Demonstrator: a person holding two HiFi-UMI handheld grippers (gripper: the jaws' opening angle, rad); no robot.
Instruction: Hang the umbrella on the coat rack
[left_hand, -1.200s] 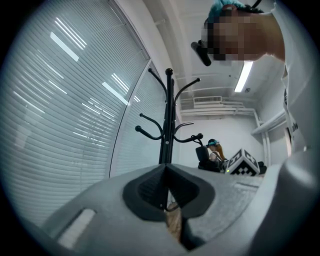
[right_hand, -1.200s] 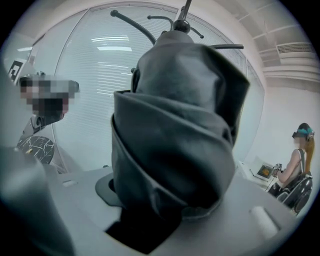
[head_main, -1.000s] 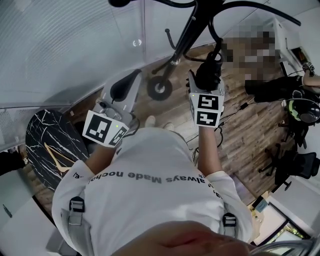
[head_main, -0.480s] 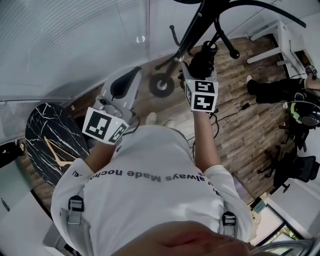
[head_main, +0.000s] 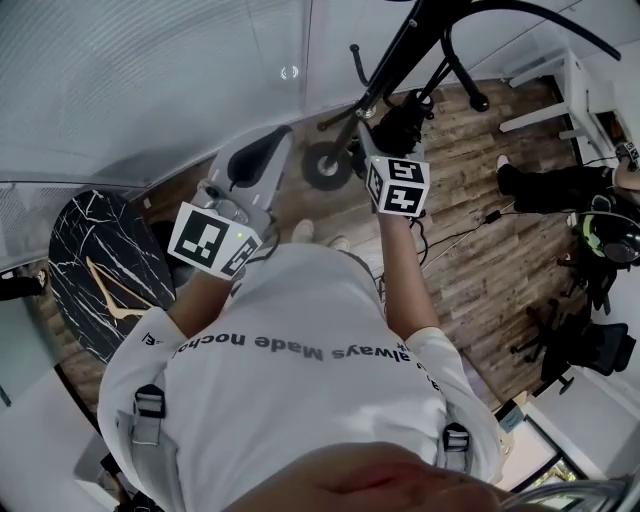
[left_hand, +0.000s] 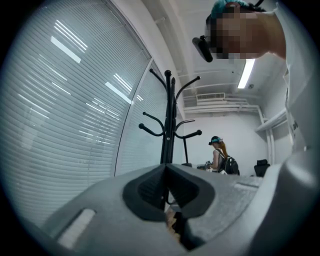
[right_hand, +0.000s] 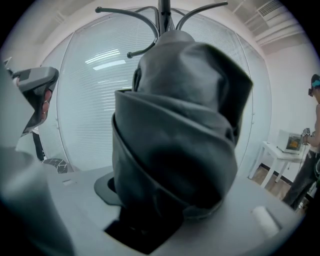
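A folded black umbrella sits between the jaws of my right gripper, close beside the black coat rack pole. In the right gripper view the umbrella fills the frame; the right gripper still grips it while its jaws are opening. The rack's hooks show above it. My left gripper is held level to the left, its pads together and empty. In the left gripper view the left gripper points at the coat rack, which stands ahead with curved hooks.
The rack's round base rests on the wood floor by a curved glass wall with blinds. A black marble round table bearing a wooden hanger is at the left. A seated person, a white desk and an office chair are at the right.
My right gripper with the umbrella has come down and shifted left in the picture, closer to the rack pole. The left gripper has barely moved.
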